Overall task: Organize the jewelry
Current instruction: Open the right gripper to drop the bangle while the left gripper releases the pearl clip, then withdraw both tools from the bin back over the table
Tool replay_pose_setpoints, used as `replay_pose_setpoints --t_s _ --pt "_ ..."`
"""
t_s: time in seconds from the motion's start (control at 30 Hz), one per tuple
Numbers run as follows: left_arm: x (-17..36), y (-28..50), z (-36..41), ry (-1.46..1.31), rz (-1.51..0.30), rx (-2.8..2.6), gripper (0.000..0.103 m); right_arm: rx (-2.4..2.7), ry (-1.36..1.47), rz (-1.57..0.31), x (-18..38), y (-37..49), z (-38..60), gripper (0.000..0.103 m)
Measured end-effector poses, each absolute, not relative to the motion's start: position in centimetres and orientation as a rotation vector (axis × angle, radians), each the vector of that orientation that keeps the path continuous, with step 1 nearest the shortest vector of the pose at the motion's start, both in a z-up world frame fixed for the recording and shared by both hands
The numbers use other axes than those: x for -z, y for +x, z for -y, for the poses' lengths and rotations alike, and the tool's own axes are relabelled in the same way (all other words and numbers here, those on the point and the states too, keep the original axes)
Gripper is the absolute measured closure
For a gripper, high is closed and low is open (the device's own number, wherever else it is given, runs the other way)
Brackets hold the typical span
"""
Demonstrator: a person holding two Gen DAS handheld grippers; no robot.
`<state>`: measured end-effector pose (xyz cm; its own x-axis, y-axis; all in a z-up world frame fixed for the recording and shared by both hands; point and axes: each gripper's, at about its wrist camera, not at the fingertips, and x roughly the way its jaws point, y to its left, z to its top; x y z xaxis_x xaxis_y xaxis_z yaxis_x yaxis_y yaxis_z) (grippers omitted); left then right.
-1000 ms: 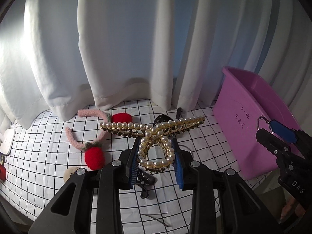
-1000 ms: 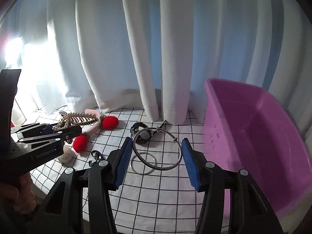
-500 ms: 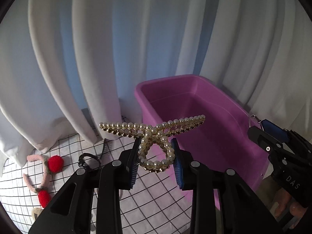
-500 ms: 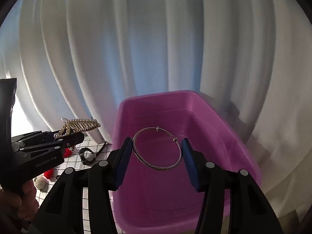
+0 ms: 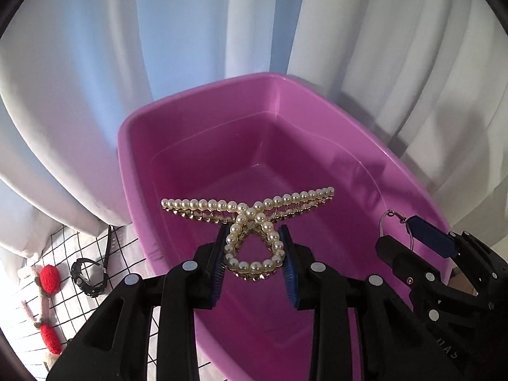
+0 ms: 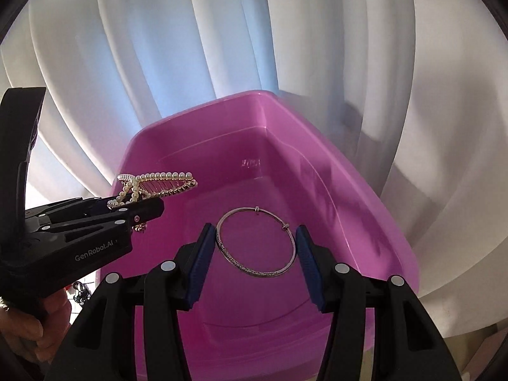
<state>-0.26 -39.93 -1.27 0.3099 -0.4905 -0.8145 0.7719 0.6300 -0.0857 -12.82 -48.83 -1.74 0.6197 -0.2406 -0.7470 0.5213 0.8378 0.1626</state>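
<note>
Currently, left tongs (image 5: 254, 255): clenched on the loop of the pearl hair claw (image 5: 247, 216), held above the inside of the purple tub (image 5: 203, 111).
Right tongs (image 6: 256, 246): gripping the silver bangle (image 6: 256, 242) by its sides, also above the tub's inside.
Counter (image 5: 73, 244): gridded cloth; black watch (image 5: 87, 274) and pink headband with red knitted berries (image 5: 49, 279) lie left of the tub.
Backdrop: white curtain (image 5: 95, 63).

Grid-patterned tablecloth (image 5: 54, 254) carries purple bin (image 5: 127, 158), watch (image 5: 87, 274), strawberry headband (image 5: 47, 311).
</note>
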Motion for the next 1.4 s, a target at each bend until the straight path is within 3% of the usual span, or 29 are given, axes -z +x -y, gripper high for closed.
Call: replay_pose_setpoints --t_s 0.3,0.37,0.43,0.5,0.6,1.4 --pt "2.1 -0.1 40.8 0.379 -0.95 0.825 0.071 0.441 0.437 -0.845 2.9 -12.1 50.0 0.049" --pt "1.9 -0.1 40.9 0.376 -0.937 0.824 0.065 0.443 0.441 -0.843 2.9 -12.0 50.0 0.041" --pt "1.6 -0.1 40.7 0.379 -0.918 0.818 0.043 0.452 0.434 -0.834 2.8 -12.1 50.0 0.039" --pt "1.3 -0.1 40.5 0.372 -0.9 0.812 0.037 0.46 0.425 -0.821 2.6 -12.4 49.9 0.031" --pt "0.9 0.1 40.1 0.364 -0.898 0.803 0.032 0.463 0.418 -0.82 2.4 -12.4 49.8 0.03" --pt "-1.4 0.7 31.1 0.255 -0.887 0.692 0.021 0.371 0.404 -0.767 0.8 -12.7 44.4 0.03"
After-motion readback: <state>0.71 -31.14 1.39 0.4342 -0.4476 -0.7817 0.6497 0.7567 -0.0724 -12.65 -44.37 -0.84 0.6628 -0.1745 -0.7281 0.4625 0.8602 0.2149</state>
